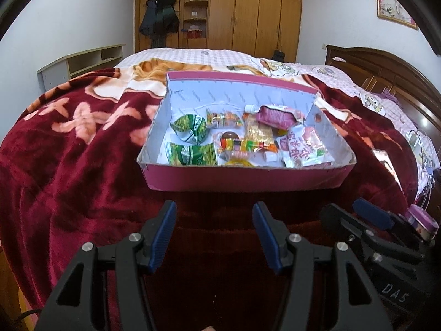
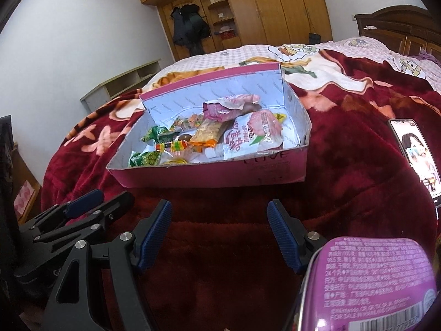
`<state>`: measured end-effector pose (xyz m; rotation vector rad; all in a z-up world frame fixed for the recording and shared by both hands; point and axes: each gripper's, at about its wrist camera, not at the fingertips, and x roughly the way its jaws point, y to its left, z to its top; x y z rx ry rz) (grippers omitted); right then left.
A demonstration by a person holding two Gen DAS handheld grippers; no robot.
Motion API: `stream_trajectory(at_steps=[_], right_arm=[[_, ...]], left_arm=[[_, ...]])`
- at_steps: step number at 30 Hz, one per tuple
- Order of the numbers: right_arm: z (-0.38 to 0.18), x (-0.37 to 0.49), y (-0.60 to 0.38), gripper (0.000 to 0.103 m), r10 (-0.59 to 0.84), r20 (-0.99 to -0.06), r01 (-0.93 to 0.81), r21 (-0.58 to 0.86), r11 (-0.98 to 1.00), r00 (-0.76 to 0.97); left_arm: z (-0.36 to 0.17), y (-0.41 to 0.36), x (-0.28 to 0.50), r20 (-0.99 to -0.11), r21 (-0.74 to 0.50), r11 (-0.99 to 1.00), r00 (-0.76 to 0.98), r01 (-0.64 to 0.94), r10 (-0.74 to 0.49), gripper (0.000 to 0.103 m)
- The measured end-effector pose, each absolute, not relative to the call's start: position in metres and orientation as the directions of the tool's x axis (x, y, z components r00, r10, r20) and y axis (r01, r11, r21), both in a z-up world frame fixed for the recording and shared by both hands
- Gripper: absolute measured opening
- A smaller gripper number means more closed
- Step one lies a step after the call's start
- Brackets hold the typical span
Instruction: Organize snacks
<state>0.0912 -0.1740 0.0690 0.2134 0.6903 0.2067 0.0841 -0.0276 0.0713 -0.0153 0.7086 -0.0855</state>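
A pink cardboard box with white inner walls lies on the red blanket and holds several snacks. On its left are green packets, in the middle a yellow wafer bar, on the right a white and pink pouch. My left gripper hovers open just before the box's near wall, with nothing between its fingers. My right gripper is open and empty beside it. A purple tin sits outside the right gripper's right finger.
The box rests on a bed covered by a red flowered blanket. A phone with a lit screen lies to the right of the box. Behind the bed stand a wooden wardrobe and a headboard; a low shelf is at the left.
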Motion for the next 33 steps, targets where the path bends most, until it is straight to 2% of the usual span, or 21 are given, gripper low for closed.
stream_trajectory(at_steps=[14,33], right_arm=[[0.058,0.095,-0.172,0.073,0.254,-0.628,-0.110,0.259,0.960,0.736],[0.056,0.095,-0.171,0.073,0.259,-0.632,-0.109,0.267,0.957,0.731]], left_arm=[[0.057,-0.031,0.089,-0.674,-0.031,0.997,0.735,0.068,-0.071,0.061],[0.059,-0.030,0.089,-0.663,-0.029,0.998,0.746,0.061,-0.065,0.061]])
